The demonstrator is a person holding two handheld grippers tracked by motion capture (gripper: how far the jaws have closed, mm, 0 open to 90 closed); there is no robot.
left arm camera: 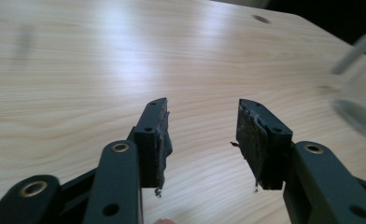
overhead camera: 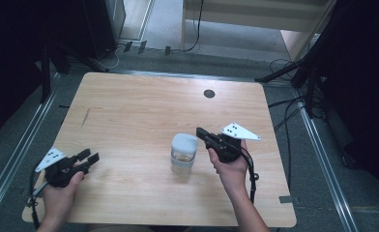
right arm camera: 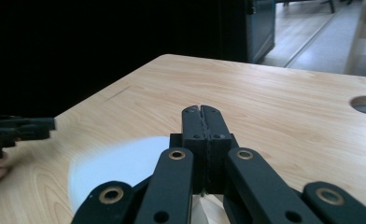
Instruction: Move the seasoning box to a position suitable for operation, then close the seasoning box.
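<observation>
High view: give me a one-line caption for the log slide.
Lidded clear jar stands on wooden table between open left gripper and shut right gripper.

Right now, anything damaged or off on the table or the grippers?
The pads on the left gripper look frayed, with torn edges and loose threads hanging below. A dark streak marks the table at far left. The jar stands upright, nothing spilled.
</observation>
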